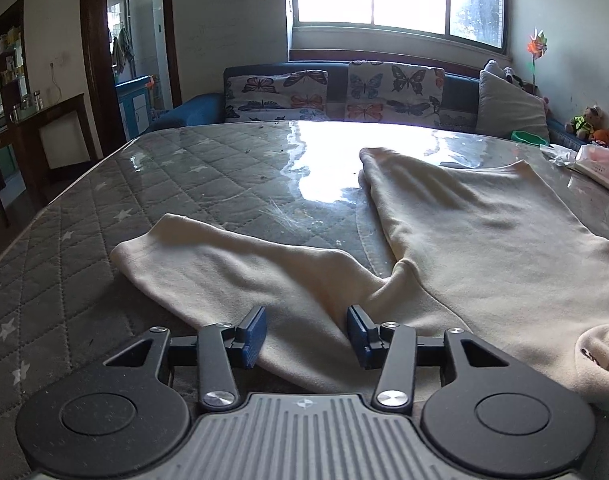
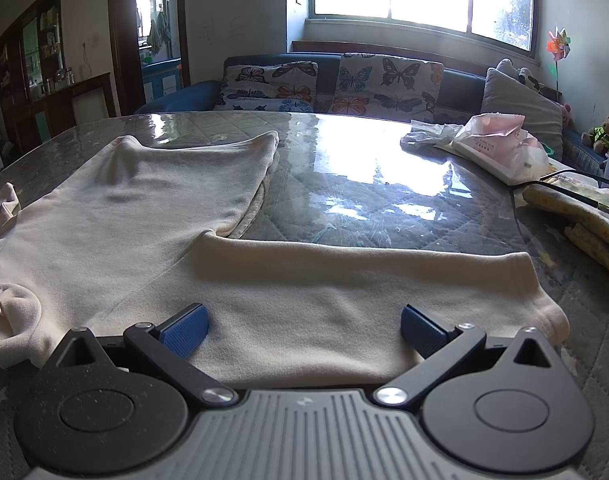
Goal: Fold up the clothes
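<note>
Left wrist view: the left gripper (image 1: 306, 334) hovers low over a cream sweater (image 1: 484, 240) spread flat on a quilted grey table (image 1: 104, 208). Its blue pads stand apart, released, with one sleeve (image 1: 232, 268) running between them toward ten o'clock; nothing is pinched. The sweater's body stretches toward one o'clock. In the right wrist view, the right gripper (image 2: 304, 330) is spread wide, also released, above the other sleeve (image 2: 364, 276), which reaches toward three o'clock. A tissue pack (image 2: 500, 146) lies at two o'clock, well apart from the sweater.
</note>
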Available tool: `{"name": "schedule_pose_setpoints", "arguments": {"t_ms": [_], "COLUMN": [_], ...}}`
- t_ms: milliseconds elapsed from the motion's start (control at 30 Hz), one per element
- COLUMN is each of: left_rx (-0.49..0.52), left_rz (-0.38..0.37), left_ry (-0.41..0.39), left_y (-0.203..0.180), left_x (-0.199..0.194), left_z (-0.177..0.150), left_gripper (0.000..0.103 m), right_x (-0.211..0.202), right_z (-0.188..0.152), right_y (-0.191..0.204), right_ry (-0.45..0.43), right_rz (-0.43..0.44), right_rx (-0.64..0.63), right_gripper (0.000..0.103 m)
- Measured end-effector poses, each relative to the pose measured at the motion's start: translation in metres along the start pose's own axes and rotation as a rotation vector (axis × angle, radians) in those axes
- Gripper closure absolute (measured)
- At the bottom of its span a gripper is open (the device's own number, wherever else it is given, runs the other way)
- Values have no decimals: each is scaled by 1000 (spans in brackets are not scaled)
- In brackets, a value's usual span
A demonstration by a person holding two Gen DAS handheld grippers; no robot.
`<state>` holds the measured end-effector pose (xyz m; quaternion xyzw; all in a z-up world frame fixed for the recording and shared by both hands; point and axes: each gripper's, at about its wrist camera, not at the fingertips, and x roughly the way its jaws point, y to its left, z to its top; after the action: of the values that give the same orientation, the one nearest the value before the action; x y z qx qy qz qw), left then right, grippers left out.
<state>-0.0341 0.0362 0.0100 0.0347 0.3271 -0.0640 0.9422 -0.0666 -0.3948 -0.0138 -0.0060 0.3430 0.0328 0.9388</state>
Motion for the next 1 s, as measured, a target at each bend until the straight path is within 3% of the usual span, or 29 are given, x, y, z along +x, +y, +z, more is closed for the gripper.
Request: {"name": "schedule_pose_setpoints", "arguments": {"t_ms": [167,400,533,700,733,900,1000], "left_rx": [-8,-91,-142,-188,-187,-135,-147], "left_rz": [8,-44,79,226,236,288,348], "left_ry": [-5,-46,-54,-9,3,-17,-11], "left_y": [6,32,56,86,89,83,84], "left_x": [-3,-14,-6,24,31,38,33], "left_z": [-3,5,19,30,31,28,22], "left_gripper": [42,42,42,43,45,88,96], "right_x": [-2,-1,-1,-1,-1,-2,-2], "right_z": [-3,-2,-2,-3,-3,-4,-4], "right_y": [-2,-3,-4,-3,-3,-2,-2], "right_ry": [1,0,-1,-2,-2,-2,-2], "right_rz": [9,11,10,10,10,10,10], "right_rx": [-4,-3,-4,-4,-4,-5,-5], "right_gripper": [0,0,0,0,0,0,0]}}
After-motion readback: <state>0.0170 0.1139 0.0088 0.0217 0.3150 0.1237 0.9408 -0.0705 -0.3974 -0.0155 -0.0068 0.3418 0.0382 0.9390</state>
